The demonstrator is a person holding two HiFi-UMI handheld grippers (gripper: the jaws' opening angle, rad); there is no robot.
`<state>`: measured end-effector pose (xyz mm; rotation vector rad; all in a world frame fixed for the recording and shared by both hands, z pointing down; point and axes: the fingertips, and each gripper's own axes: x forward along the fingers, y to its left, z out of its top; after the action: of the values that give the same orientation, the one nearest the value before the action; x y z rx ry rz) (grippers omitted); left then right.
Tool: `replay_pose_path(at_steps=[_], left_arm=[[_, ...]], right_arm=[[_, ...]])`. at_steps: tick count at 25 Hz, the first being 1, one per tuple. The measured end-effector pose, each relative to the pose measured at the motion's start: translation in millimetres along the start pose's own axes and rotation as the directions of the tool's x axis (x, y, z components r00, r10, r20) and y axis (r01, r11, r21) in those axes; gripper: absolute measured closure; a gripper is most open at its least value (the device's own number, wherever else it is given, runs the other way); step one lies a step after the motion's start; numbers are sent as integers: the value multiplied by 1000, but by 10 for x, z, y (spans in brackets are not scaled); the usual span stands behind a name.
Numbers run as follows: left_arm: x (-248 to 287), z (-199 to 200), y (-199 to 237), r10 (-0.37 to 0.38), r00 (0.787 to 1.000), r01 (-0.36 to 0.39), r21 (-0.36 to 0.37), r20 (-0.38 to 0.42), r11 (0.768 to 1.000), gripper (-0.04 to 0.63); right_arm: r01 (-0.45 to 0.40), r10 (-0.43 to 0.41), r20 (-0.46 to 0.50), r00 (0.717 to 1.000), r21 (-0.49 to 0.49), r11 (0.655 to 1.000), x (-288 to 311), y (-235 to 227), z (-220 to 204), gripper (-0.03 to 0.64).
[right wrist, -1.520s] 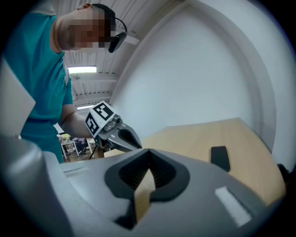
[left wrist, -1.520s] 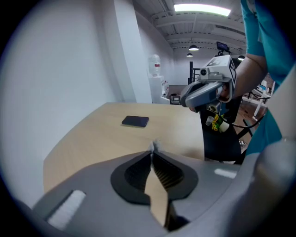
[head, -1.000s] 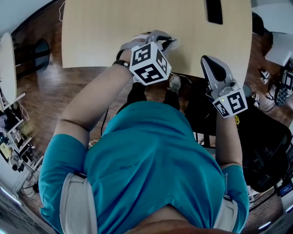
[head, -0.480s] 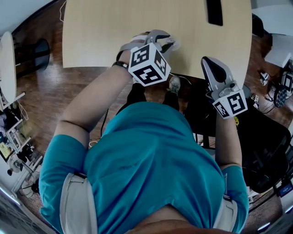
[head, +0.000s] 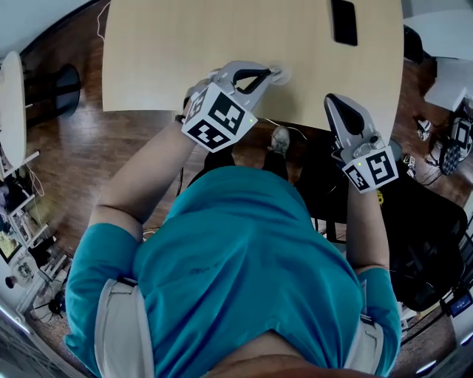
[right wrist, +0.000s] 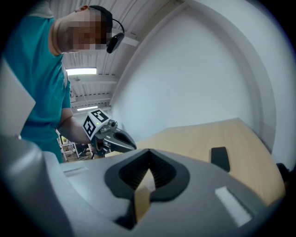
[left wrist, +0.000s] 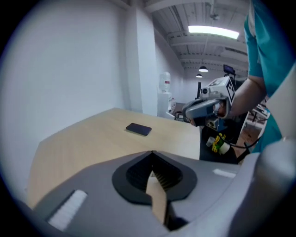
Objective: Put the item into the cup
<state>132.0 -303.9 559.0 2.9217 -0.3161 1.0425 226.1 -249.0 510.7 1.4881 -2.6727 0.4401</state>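
**Cup and item unseen, both claws shut**

Cup and item cannot be found for certain in any view. The only plain thing on the bench [head: 185, 44] is a dark phone [head: 344, 21], lying flat near the far edge. A pale spot [head: 283, 72] sits just beside the tip of the left claw [head: 272, 71], but it is too small to name.

The left claw hangs over the bench's near edge with its jaws together on nothing. The right claw [head: 331, 98] is also closed and empty, and it hangs off the bench, above the floor [head: 66, 140].

Likely risks:
- If the pale spot is the cup, the shut left claw is close enough to knock it over or push it away.
- Neither claw can grasp anything until its jaws part.
- The phone, being the only clear thing, could be taken for the item.
- Anything carried by the right claw out there would drop to the floor, not the bench.
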Motion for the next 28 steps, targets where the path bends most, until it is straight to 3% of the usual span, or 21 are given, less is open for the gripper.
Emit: replay_pose_path(at_steps=[4,9,17,23,28], left_arm=[[-242,117,7,4,997,1,-69,77,998,591],[-574,324,76,76,983,-51,-149,169,988,591],[-959,772,-139,211,927,-123,-283,309,951,591],[-1310,945,-441,266,889,-161,-290,372,943,591],[-1693,818,-554,292,885,-192,-289,362,938,591]], right_arm=[[-3,3,3,1000,-9,1000,-102,41,81,615],[-16,16,22,1000,-40,999,-304,75,328,615],[-108,113,50,992,-105,989,-683,102,715,615],[-154,159,61,985,-89,984,-884,211,852,615],[-160,166,67,984,-86,983,-985,518,926,615]])
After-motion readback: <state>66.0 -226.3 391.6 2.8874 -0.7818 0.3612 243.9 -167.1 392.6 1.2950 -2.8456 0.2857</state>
